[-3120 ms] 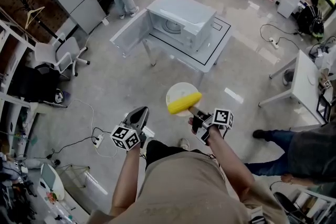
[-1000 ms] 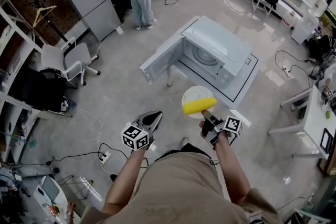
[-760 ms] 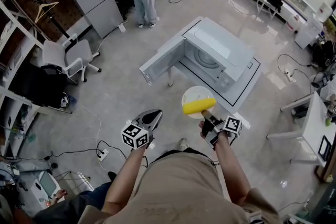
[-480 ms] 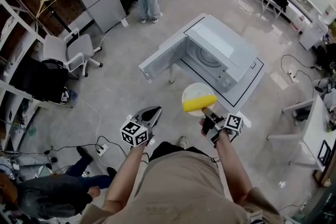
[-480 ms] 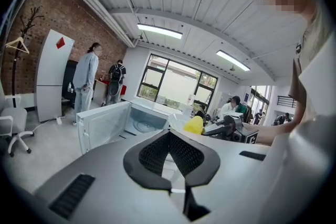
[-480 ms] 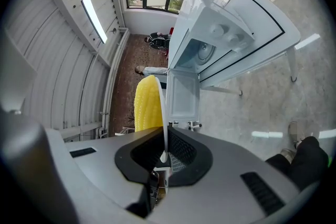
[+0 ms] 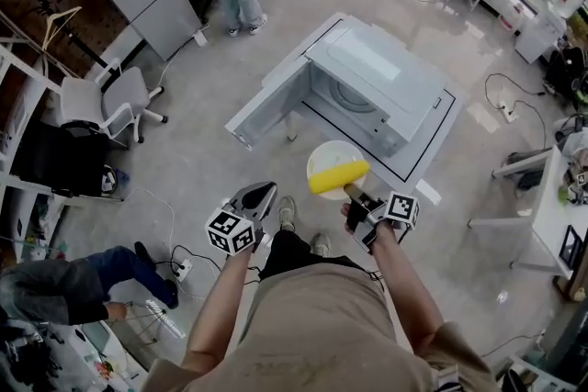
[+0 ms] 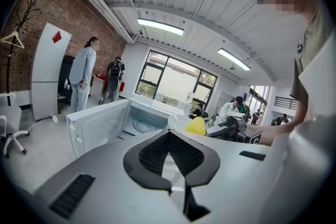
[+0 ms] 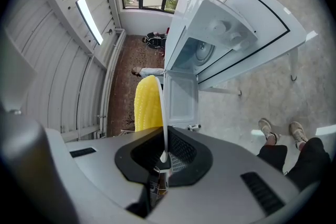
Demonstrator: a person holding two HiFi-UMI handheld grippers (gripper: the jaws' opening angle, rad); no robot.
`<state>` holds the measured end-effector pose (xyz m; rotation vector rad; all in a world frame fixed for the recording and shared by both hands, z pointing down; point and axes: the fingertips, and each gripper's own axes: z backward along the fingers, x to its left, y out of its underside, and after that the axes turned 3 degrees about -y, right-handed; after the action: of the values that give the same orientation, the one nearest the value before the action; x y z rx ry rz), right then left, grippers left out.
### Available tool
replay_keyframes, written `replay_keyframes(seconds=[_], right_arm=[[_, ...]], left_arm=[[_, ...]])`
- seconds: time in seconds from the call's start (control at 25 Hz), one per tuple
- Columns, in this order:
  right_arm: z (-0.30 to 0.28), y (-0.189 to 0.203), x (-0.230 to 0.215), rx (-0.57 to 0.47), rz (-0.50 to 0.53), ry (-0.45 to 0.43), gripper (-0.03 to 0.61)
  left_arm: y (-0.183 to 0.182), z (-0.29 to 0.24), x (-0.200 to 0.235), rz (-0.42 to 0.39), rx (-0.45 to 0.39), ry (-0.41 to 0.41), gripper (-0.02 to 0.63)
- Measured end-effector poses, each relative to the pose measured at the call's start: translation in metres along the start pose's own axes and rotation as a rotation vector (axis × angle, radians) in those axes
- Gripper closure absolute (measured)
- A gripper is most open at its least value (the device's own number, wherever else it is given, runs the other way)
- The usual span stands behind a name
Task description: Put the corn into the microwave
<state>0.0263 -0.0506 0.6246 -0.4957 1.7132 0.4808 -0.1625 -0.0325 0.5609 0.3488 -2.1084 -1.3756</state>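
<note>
Head view: the right gripper held a round white plate bearing the yellow corn cob — near the open white microwave. Left gripper view: the fingers of the left gripper met, empty. Right gripper view: fingers clamped the plate's rim.

Your head camera looks steeply down over your chest, with the microwave well off at upper centre. The camera on your left gripper looks almost level along its jaws, the microwave at left centre. The camera on your right gripper, rolled sideways, sees it at upper right. All three views share the microwave and the corn on its plate.
</note>
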Motion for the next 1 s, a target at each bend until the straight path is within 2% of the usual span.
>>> replay_keyframes(seconds=[0.2, 0.68, 1.0], right_arm=[[-0.023, -0.010, 0.004, -0.042, -0.037, -0.005, 0.561], [-0.080, -0.058, 0.009, -0.209, -0.097, 0.008, 0.561], [-0.107, -0.083, -0.018, -0.301, -0.099, 0.054, 0.561]], left_arm=[[-0.020, -0.034, 0.021, -0.029, 0.021, 0.062, 0.607], [-0.062, -0.122, 0.054, -0.095, 0.091, 0.275, 0.607], [-0.071, -0.167, 0.079, -0.112, 0.111, 0.337, 0.607]])
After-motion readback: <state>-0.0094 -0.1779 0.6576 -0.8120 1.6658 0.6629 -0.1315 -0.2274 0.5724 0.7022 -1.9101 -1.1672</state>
